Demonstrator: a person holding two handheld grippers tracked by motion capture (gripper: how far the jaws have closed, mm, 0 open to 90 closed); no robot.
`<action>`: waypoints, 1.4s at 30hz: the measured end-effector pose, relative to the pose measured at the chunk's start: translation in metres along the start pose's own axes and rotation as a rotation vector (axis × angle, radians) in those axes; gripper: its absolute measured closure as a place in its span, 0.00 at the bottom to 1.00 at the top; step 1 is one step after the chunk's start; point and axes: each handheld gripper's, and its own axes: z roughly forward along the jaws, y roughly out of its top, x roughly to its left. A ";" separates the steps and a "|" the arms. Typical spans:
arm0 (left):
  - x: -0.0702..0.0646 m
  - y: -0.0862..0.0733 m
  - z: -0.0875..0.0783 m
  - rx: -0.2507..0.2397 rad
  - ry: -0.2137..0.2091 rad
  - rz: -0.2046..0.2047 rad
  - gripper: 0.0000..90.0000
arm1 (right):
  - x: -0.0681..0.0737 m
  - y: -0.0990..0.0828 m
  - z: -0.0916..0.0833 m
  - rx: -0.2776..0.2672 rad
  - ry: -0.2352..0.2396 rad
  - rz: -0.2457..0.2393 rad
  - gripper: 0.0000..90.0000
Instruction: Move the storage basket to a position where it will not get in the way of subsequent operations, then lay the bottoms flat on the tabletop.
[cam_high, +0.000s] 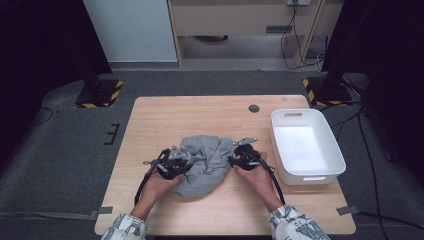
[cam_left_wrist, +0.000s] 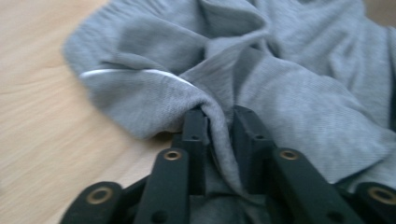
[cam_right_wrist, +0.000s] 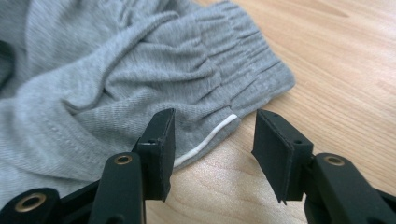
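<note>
Black jaws of the left gripper (cam_left_wrist: 219, 135) clench a raised fold of the grey garment (cam_left_wrist: 261, 79), the cloth pinched up between them with a white trim line just to their left. Across the heap, the right gripper (cam_right_wrist: 212, 140) stands released, its jaws spread over bare wooden table (cam_right_wrist: 350, 70); the garment's gathered, white-piped edge lies against the left jaw and short of the right one. Beyond the right gripper sits a white bin (cam_high: 306, 145)
</note>
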 end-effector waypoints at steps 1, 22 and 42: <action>0.002 0.000 -0.002 -0.012 0.006 -0.010 0.78 | 0.000 0.000 -0.002 -0.007 0.001 0.005 0.54; 0.033 0.016 -0.007 -0.145 0.119 -0.072 0.55 | -0.002 -0.003 -0.011 -0.020 0.049 0.060 0.43; 0.032 0.033 0.024 -0.056 0.141 -0.069 0.48 | 0.006 -0.008 0.003 -0.011 0.065 0.062 0.47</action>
